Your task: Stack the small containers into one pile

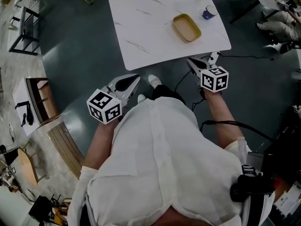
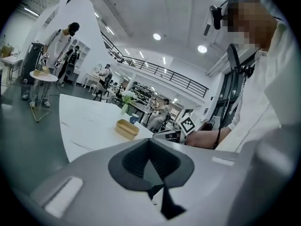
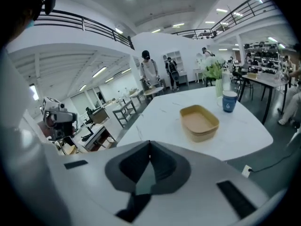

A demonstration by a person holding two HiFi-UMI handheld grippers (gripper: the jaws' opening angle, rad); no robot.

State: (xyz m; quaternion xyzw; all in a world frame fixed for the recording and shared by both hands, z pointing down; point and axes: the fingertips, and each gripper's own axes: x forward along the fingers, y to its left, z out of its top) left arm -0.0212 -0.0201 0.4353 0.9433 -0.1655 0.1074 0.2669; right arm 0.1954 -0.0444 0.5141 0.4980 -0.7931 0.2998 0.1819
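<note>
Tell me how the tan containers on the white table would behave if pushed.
Probably light: the tan containers look thin-walled and empty. Low and wide, so they'd likely slide on the smooth table rather than tip. They seem nested; the upper one might shift.

A blue cup [image 1: 209, 12] stands on the white table [image 1: 146, 32], seemingly near a plant [image 3: 214, 72].
</note>
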